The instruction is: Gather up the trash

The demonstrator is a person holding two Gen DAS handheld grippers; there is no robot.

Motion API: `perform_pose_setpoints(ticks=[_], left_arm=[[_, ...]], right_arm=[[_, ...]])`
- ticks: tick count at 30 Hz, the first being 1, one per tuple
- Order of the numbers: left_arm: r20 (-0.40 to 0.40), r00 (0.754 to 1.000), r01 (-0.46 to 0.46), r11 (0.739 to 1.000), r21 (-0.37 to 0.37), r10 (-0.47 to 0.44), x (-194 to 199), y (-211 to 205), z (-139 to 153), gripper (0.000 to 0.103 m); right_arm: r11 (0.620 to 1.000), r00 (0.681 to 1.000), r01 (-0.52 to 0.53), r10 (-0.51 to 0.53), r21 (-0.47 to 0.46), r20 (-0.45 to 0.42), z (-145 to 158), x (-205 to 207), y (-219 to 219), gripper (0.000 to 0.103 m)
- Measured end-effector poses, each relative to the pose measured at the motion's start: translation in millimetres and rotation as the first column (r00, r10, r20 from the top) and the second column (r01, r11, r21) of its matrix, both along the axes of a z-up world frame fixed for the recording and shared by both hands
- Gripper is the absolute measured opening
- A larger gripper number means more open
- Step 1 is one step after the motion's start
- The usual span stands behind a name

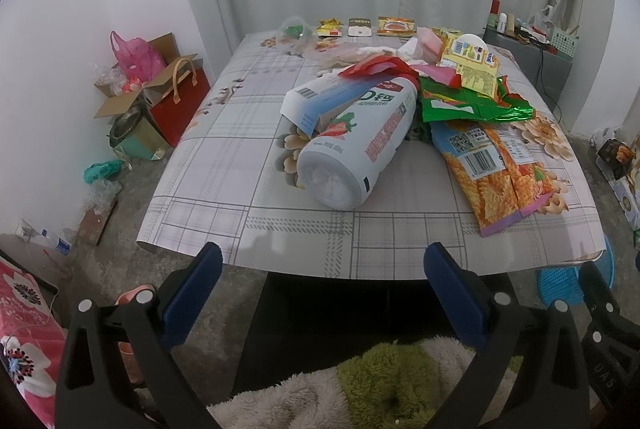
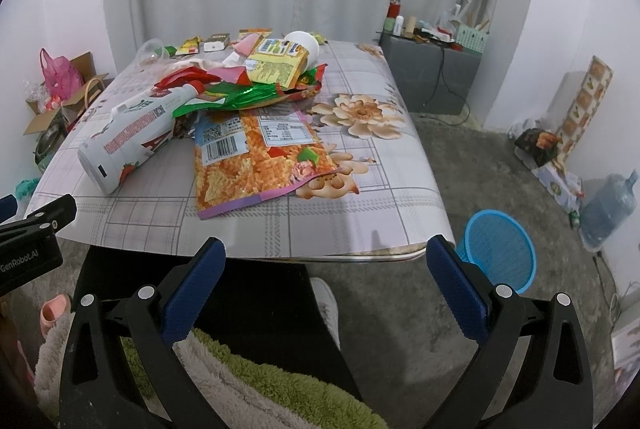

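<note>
Two grippers hang short of the table's near edge with nothing between their fingers. In the left wrist view the left gripper (image 1: 322, 293) has its blue pads spread wide, and the white yoghurt bottle (image 1: 352, 145) lies on its side on the tablecloth (image 1: 224, 157) in front of it. The bottle's flat base faces the camera and its red-capped neck points away into the heap of wrappers, so the long axis runs near to far, leaning a little to the right. To take it cleanly, I judge the pads should close across the body from either side, not along its length, and above the loose label flap. The orange snack bag (image 1: 500, 173) lies flat just to the right of the bottle. In the right wrist view the right gripper (image 2: 326, 287) is likewise spread and empty. That orange bag lies almost straight ahead of it, its long side running toward the camera. The blue basket (image 2: 500, 249) stands on the floor by the table's right corner, the likely place for the trash.
</note>
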State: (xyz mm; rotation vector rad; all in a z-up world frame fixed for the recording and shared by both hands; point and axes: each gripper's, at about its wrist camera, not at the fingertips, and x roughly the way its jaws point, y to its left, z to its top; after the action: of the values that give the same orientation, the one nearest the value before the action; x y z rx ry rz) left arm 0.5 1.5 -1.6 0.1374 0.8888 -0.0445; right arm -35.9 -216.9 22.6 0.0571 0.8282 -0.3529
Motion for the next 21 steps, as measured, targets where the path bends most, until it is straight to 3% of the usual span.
perform_pose_setpoints(ticks=[21], left_arm=[[0.003, 1.0, 0.001, 1.0, 0.002, -0.001, 1.5, 1.2, 1.0, 0.099]], right_arm=[[1.0, 1.0, -0.001, 0.001, -0.002, 0.002, -0.1, 3.0, 0.4, 0.096]])
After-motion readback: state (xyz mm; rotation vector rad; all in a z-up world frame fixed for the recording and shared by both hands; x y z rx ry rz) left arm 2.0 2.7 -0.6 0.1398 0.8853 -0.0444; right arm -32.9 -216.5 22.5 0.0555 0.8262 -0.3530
